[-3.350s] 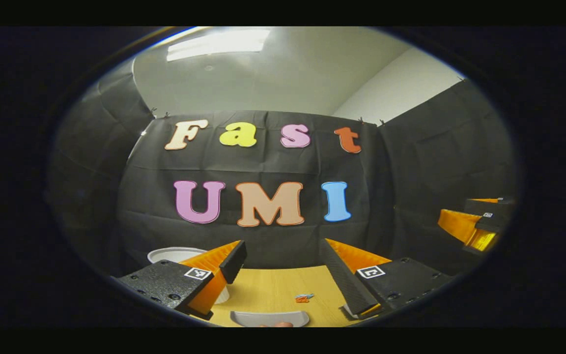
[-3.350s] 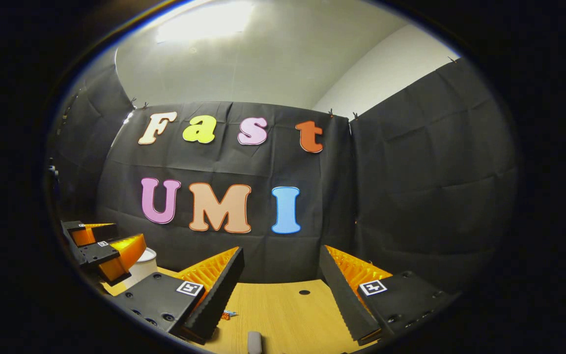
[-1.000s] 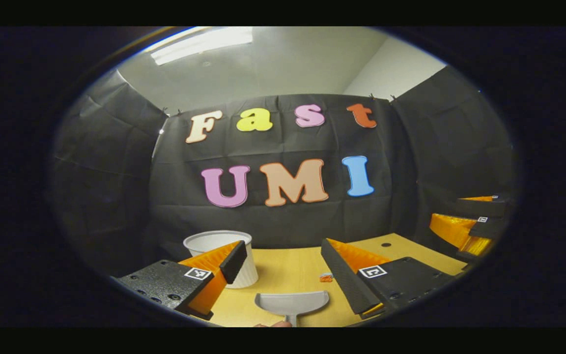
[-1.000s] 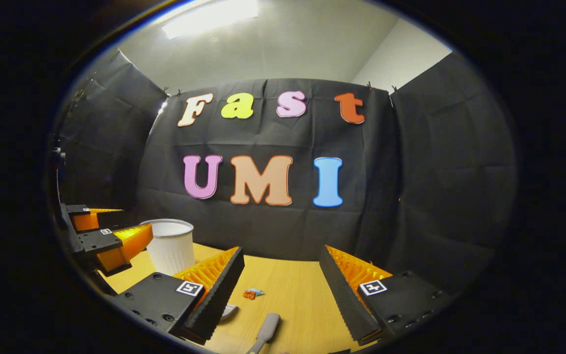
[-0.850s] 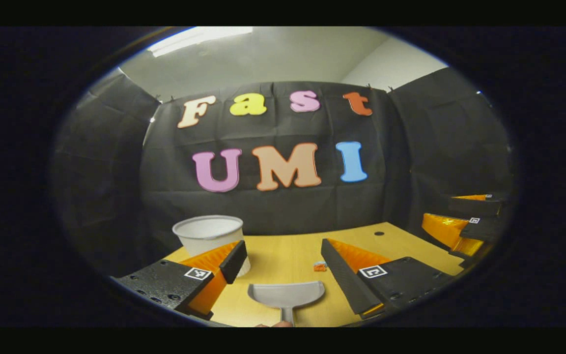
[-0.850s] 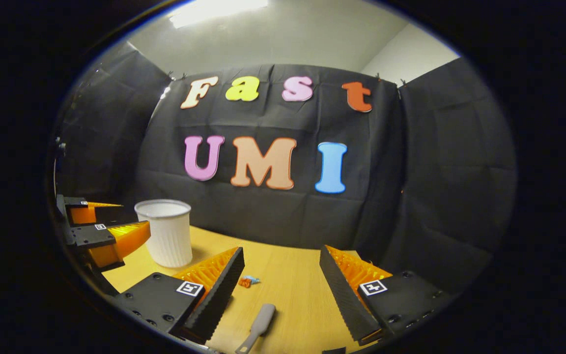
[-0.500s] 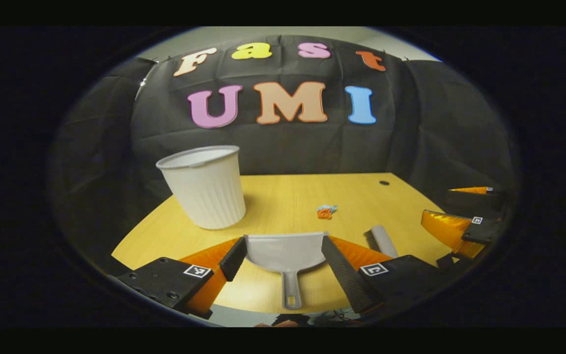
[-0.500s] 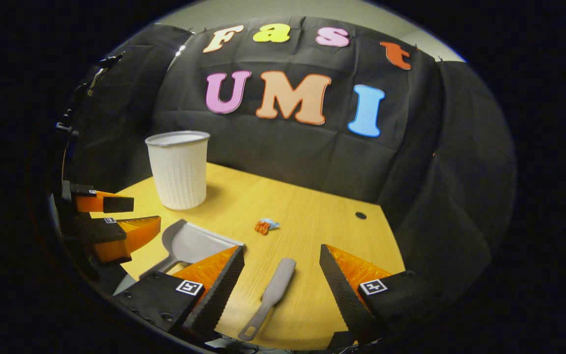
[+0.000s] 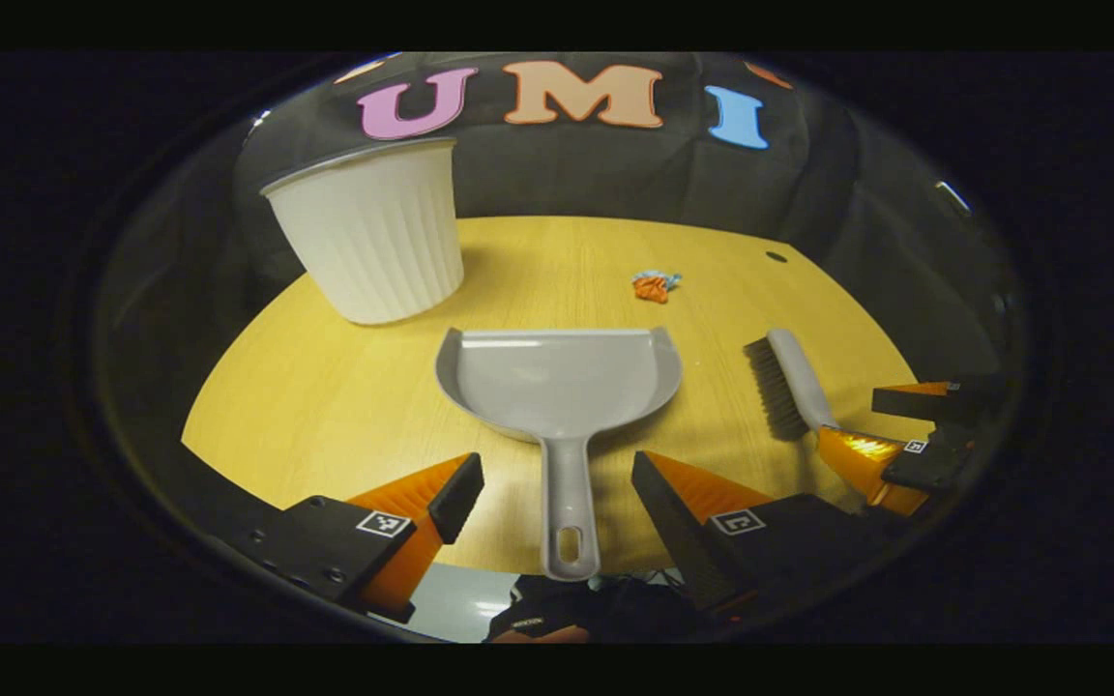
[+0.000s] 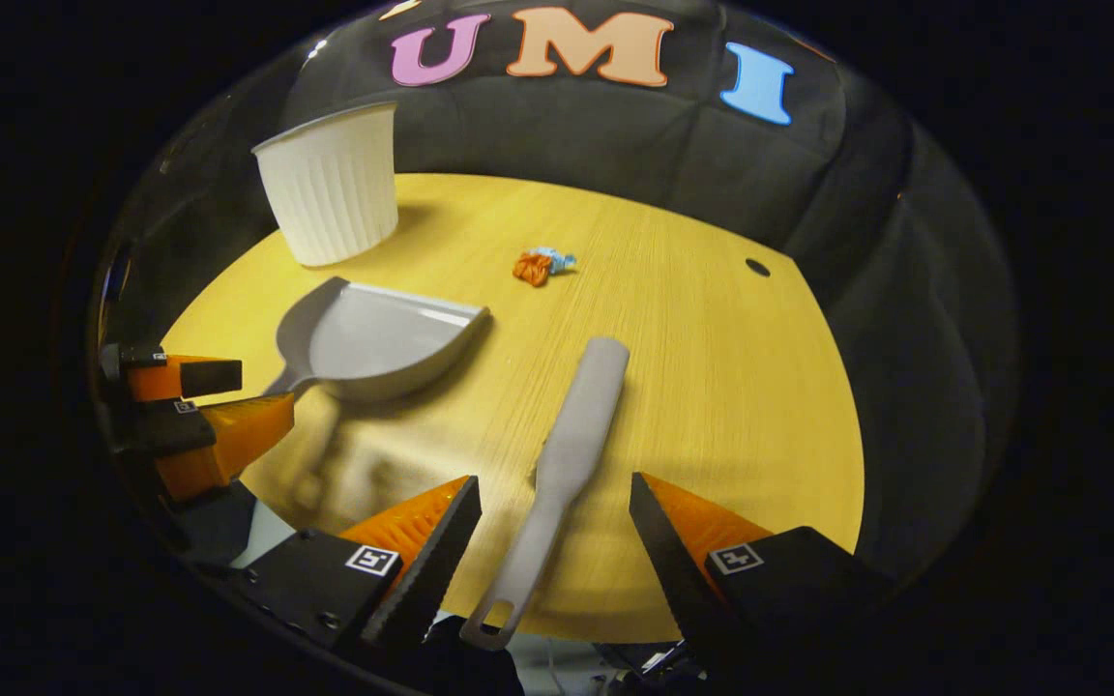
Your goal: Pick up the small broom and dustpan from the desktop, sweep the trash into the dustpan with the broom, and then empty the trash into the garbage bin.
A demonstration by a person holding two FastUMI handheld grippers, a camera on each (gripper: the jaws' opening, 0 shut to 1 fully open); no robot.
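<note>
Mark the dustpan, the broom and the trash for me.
dustpan (image 9: 557, 372): left gripper view, on its scoop.
broom (image 10: 571, 440): right gripper view, on its back.
trash (image 10: 536, 265): right gripper view, on the crumpled scrap.

A grey plastic dustpan (image 9: 562, 377) lies flat on the wooden worktop (image 9: 325, 406), its open mouth turned toward the far wall and its slim handle, with a hanging hole at the end, reaching the worktop's near edge. Just to the right of the dustpan lies the small grey broom (image 10: 567, 454) on its side, dark bristles facing the pan and its handle also running to the near edge. Beyond the dustpan's mouth sits a small crumpled scrap of trash (image 9: 655, 285), orange and blue and perhaps a wrapper, while the white ribbed garbage bin (image 9: 368, 237) stands upright behind the dustpan to its left.
</note>
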